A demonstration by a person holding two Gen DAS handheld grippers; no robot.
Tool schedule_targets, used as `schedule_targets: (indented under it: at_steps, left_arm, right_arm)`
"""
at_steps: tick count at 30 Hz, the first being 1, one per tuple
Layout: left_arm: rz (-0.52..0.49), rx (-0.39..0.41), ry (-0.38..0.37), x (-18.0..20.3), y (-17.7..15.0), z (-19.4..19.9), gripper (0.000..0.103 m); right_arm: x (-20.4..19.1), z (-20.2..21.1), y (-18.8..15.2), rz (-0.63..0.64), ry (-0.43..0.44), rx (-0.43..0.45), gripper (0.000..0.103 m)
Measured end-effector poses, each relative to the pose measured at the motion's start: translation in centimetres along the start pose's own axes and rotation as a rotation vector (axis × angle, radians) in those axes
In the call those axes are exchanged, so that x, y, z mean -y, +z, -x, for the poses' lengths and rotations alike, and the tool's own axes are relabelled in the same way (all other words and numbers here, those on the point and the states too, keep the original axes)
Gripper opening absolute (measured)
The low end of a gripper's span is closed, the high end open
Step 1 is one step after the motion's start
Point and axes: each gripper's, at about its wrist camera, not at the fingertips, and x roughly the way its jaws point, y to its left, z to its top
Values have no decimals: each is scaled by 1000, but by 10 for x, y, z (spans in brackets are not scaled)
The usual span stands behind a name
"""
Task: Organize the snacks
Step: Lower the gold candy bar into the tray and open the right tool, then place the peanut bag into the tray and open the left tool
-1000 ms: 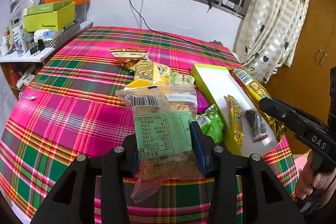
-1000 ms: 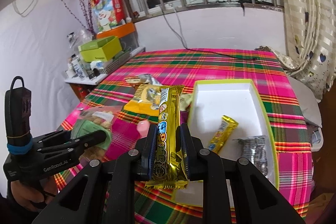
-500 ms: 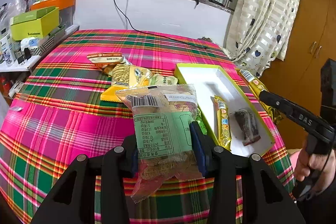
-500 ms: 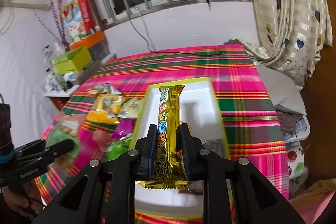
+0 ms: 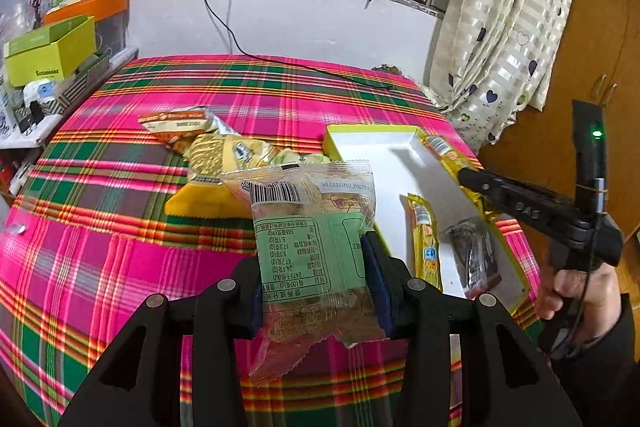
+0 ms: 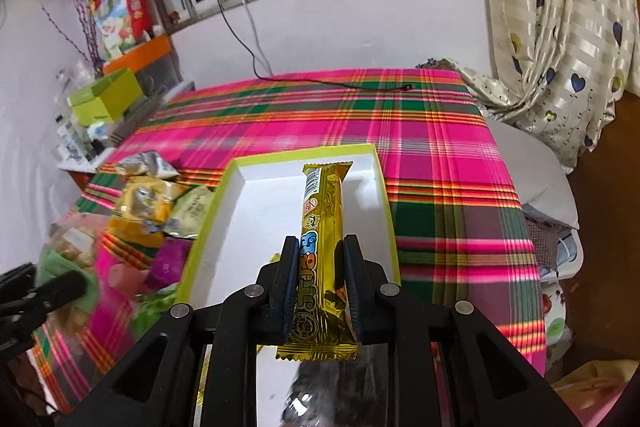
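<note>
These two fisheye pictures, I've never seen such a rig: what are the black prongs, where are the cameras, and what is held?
The prongs are two-finger grippers, one in each of a person's hands; each carries a camera looking along its fingers. In the left view, the left gripper clamps a clear cracker packet; the other gripper and hand show at right. In the right view, the right gripper clamps a gold snack bar above the white tray, which lies on the plaid tablecloth holding another yellow bar and a dark packet. Loose snacks lie beside it.

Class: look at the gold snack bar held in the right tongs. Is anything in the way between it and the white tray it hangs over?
Nothing visible. The gold snack bar hangs over a bare part of the white tray; the tray's two snacks lie nearer the camera.
</note>
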Motion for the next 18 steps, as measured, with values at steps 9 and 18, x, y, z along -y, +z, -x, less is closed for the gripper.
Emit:
schedule_targets:
  at_steps: [9, 18]
  left_arm:
    - [-15, -37, -17, 11, 13, -27, 43]
    - [-40, -69, -40, 28, 26, -50, 43]
  right_arm:
    - [12, -34, 8, 0, -27, -54, 23]
    - [15, -5, 1, -18, -29, -10, 31]
